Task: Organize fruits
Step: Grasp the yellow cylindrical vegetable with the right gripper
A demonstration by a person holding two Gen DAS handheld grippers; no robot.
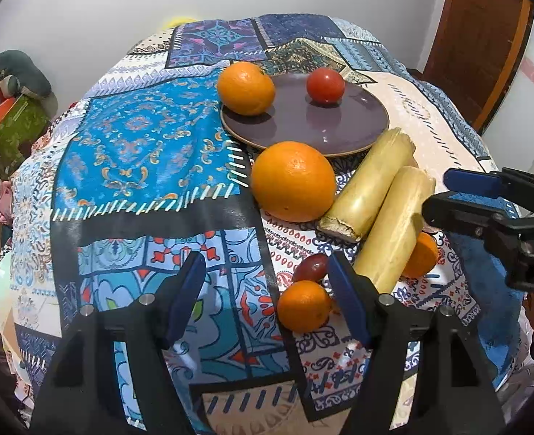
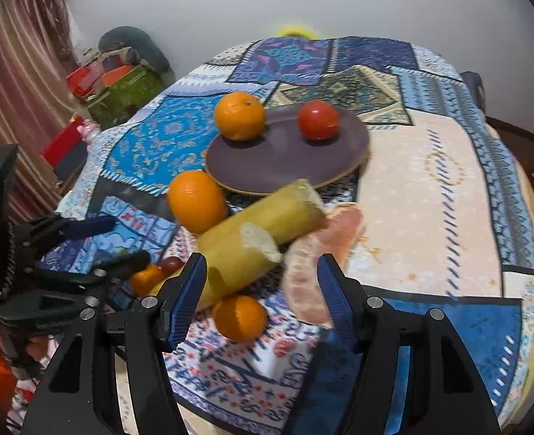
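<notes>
Both grippers hang wide open over the near edge of the table, holding nothing.

Left gripper (image 1: 267,290) has a small orange (image 1: 303,306) and one red grape (image 1: 308,267) just beyond its right finger; right gripper (image 2: 261,293) frames a second small orange (image 2: 239,317), with one pomelo wedge (image 2: 314,272) by its right finger. Two yellow cane pieces (image 1: 368,185) lie side by side, touching, mid-table, a large orange (image 1: 293,181) beside them. Farther back, one purple plate (image 1: 303,123) carries one orange (image 1: 246,87) and one tomato (image 1: 325,85). That makes four oranges on the patchwork tablecloth (image 1: 140,145).
</notes>
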